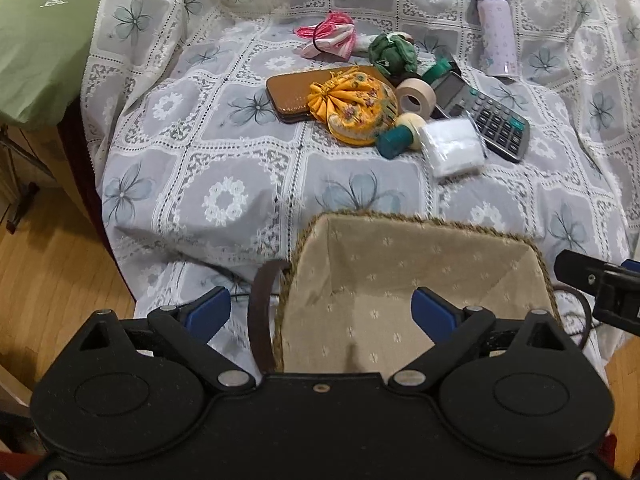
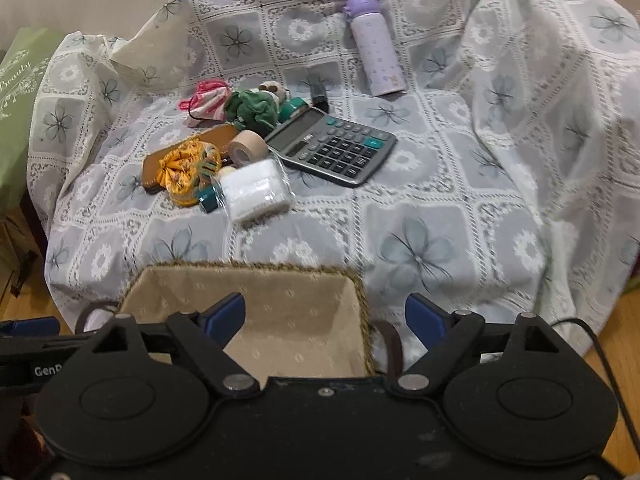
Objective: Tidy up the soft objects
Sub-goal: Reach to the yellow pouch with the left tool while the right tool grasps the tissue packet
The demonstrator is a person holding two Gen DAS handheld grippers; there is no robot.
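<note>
**A:** Start at the tools. What are they doing?

**B:** The left gripper (image 1: 322,310) has its jaws spread with nothing clamped; it hangs over the left rim of the basket (image 1: 408,222), and the brown handle (image 1: 256,312) lies between its fingers without being touched. The right gripper (image 2: 324,316) is also spread and empty, over the basket's right rim.

**A:** And the basket itself?

**B:** Empty, lined in beige cloth, sitting at the near edge of the cloth-covered table (image 2: 460,208).

**A:** Where are the soft things?

**B:** Farther back, well apart from both grippers, in one cluster. A yellow pouch (image 1: 354,110) lies partly on a brown case (image 1: 288,94); a green scrunchie (image 1: 392,54) sits behind it, a pink scrunchie (image 1: 332,36) beside that, and a white packet (image 1: 452,146) leans against the calculator (image 1: 488,118). Tape (image 1: 414,94), a bottle (image 1: 496,28) and other hard bits are mixed in.

**A:** So which step is this?

**B:** The very start, I'd judge: nothing sorted, both tools unloaded near the basket.

**A:** Next move?

**B:** Probably reach forward over the basket to one soft item. The white packet is nearest the right gripper; the pouch suits the left. Either needs the jaws lowered around the fabric alone, without catching the case or calculator.
</note>
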